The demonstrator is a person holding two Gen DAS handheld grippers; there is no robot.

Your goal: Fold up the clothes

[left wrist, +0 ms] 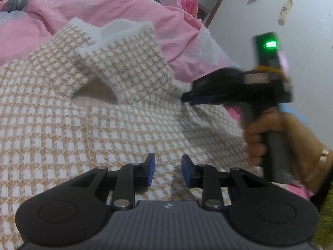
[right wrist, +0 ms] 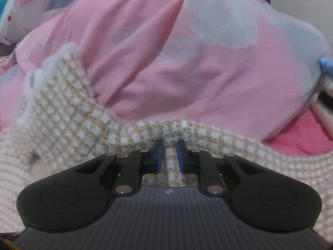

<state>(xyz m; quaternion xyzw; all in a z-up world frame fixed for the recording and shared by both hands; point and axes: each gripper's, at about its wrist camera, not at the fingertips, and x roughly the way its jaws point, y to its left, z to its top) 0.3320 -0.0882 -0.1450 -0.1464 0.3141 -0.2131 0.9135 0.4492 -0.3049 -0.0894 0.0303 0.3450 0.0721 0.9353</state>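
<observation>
Left gripper (left wrist: 168, 170) at 6 o'clock, jaws parted, nothing between, above the checked sweater (left wrist: 87, 125) spread on pink bedding (left wrist: 104, 8). Right gripper (left wrist: 187, 100) at 3 o'clock, fingers edge-on at the garment's edge; grip undeterminable.

Right wrist: jaws narrowly apart, sweater fabric (right wrist: 169, 133) between the 2 blue pads (right wrist: 159, 156); contact unclear.

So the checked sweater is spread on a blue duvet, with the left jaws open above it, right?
Not quite: the duvet is pink, with pale grey-white patches, as the left wrist view shows. The rest holds: the checked sweater is spread in front of it and the left gripper hovers over the knit with its jaws open.
</observation>
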